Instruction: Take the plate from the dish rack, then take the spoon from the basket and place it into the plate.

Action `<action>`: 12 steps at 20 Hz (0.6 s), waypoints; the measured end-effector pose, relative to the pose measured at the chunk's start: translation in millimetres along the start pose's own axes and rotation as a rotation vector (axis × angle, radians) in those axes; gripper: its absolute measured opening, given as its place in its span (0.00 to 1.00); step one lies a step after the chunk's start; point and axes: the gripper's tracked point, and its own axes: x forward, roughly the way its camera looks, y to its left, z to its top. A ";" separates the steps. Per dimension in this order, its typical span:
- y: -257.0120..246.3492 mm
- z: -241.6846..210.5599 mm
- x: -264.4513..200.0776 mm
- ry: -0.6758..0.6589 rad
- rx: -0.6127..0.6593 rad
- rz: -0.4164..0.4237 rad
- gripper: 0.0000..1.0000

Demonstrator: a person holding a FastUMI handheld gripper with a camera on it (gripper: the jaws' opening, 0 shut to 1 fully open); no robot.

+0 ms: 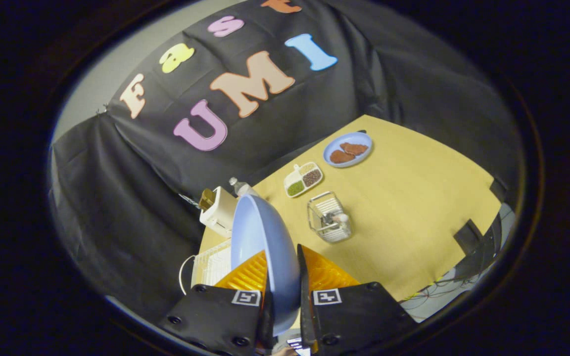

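Between my two fingers, my claw (283, 277) pinches the blue plate (260, 247) by its rim, one finger pressed on each face. I hold the plate on edge, its hollow side turned toward the dish rack, and it stands up ahead of the fingers, lifted above the tabletop (413, 207).

Just below the plate, on the side of its hollow face, lies the white wire dish rack (211, 264), with a thin white loop curving off its outer side. Beyond the rack, near the tabletop's far corner, stands a white toaster (218, 212) with a brown slice poking from its top. A clear bottle (240, 188) rises just behind the plate's upper edge, beside the toaster.

Beyond my fingers, on the other side of the plate and apart from it, sits the wire basket (328, 217). The spoon (337, 217) stands inside it, its pale end near the basket's rim.

Farther out, past the basket, rests a small white divided dish (303, 179) holding green, pale and dark fillings in separate compartments. Farther again, toward the booth's black wall, a second blue plate (348, 148) carries two brown pieces lying side by side.
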 end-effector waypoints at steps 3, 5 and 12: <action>-54.7 -38.5 8.7 0.062 0.021 0.005 0.24; -83.5 -62.7 22.4 0.101 0.055 0.004 0.24; -112.5 -96.8 90.0 0.176 0.048 0.019 0.25</action>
